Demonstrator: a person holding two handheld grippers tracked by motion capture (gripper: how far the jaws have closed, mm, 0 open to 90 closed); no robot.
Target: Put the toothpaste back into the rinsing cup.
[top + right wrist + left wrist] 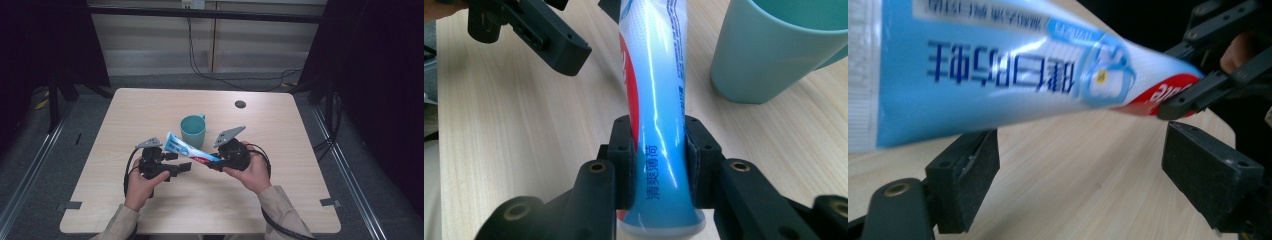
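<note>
The right tongs [659, 165] are clamped on the red end of a blue-and-white toothpaste tube [187, 149], holding it above the table [125, 115], just near of a teal cup [193, 131]. The left tongs [1078, 175] gape wide with nothing between them, just below the tube's flat end.

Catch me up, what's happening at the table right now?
A person works two handheld grippers over a wooden table. The right gripper has its jaws clamped on a blue and white toothpaste tube near one end, holding it off the table, angled toward the left gripper. The left gripper's jaws are open, sitting just under the tube without gripping it. A teal mug stands upright on the table just behind the tube; the high view doesn't let me see anything inside it.
</note>
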